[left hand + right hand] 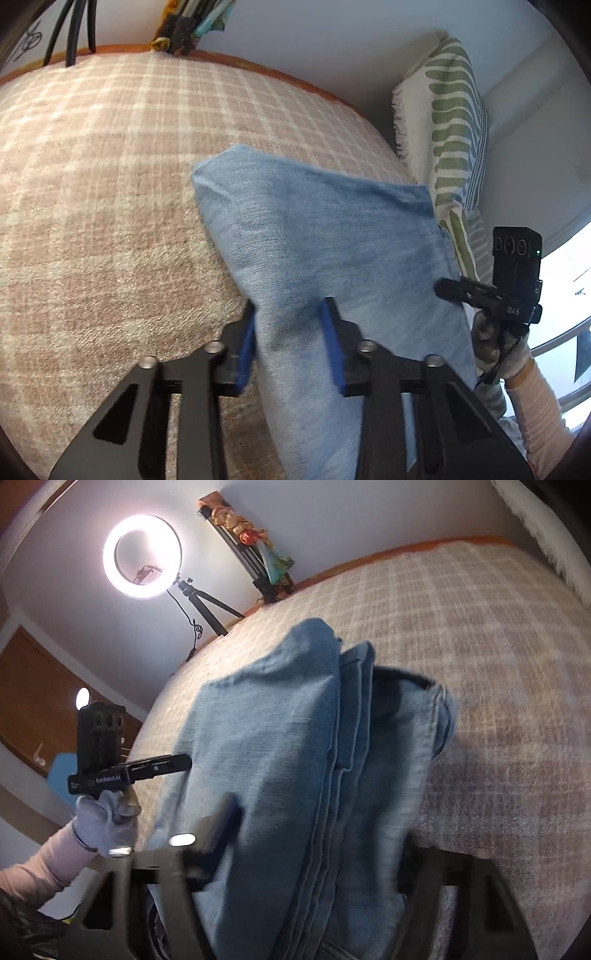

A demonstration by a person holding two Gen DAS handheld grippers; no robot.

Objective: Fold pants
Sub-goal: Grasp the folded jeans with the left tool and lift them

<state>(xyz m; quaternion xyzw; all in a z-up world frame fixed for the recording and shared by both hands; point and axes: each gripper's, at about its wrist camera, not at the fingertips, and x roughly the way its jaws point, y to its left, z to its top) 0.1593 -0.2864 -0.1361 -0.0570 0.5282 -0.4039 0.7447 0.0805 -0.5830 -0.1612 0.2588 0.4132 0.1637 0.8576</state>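
Note:
Light blue denim pants (325, 243) are folded in layers and held up over a pink checked bedspread (110, 177). My left gripper (290, 343) has its blue pads on either side of a fold of the denim, closed on it. My right gripper (317, 834) holds the other side of the pants (288, 746); cloth drapes between its fingers and hides the right finger. Each gripper shows in the other's view, the right one (448, 288) and the left one (181, 764), with its tip at the denim edge.
A green striped pillow (450, 122) stands at the bed's right side. A lit ring light (142, 555) on a tripod and a second stand (258, 565) stand behind the bed (498, 646). Cables (70, 33) hang near the far edge.

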